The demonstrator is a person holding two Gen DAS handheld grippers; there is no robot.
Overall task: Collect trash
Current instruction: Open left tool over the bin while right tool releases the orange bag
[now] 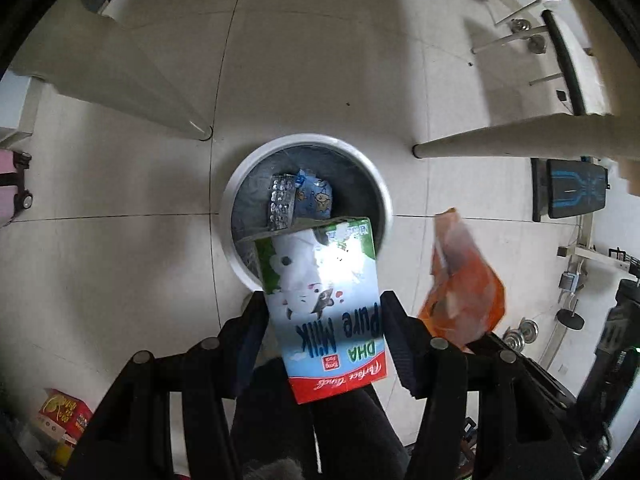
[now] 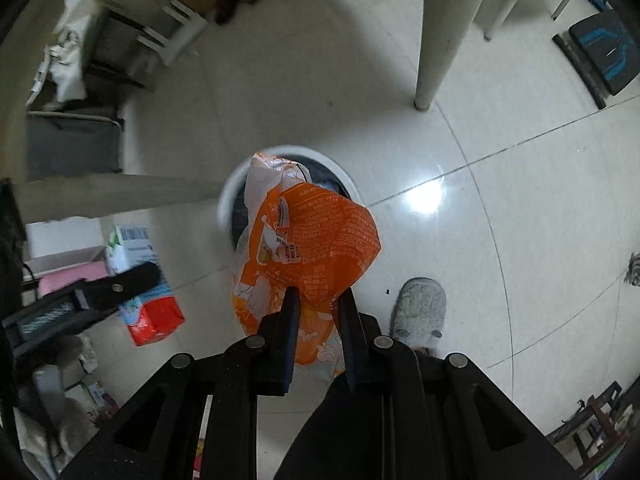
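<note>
My left gripper [image 1: 324, 304] is shut on a milk carton [image 1: 326, 304], white and blue with a red base, held above the near rim of a round white trash bin [image 1: 240, 184] on the floor. A foil blister pack [image 1: 282, 202] and a blue wrapper [image 1: 314, 198] lie inside the bin. My right gripper [image 2: 318, 300] is shut on an orange and white snack bag [image 2: 312, 236], held over the bin [image 2: 228, 196]. The bag also shows blurred in the left wrist view [image 1: 464, 280]. The carton and left gripper show in the right wrist view [image 2: 140, 280].
White table legs [image 1: 500, 140] [image 2: 444, 32] stand on the tiled floor near the bin. A grey slipper [image 2: 420, 312] is at the right. A red box [image 1: 66, 414] lies at the lower left. Chairs, dumbbells and a black mat [image 1: 572, 192] crowd the right side.
</note>
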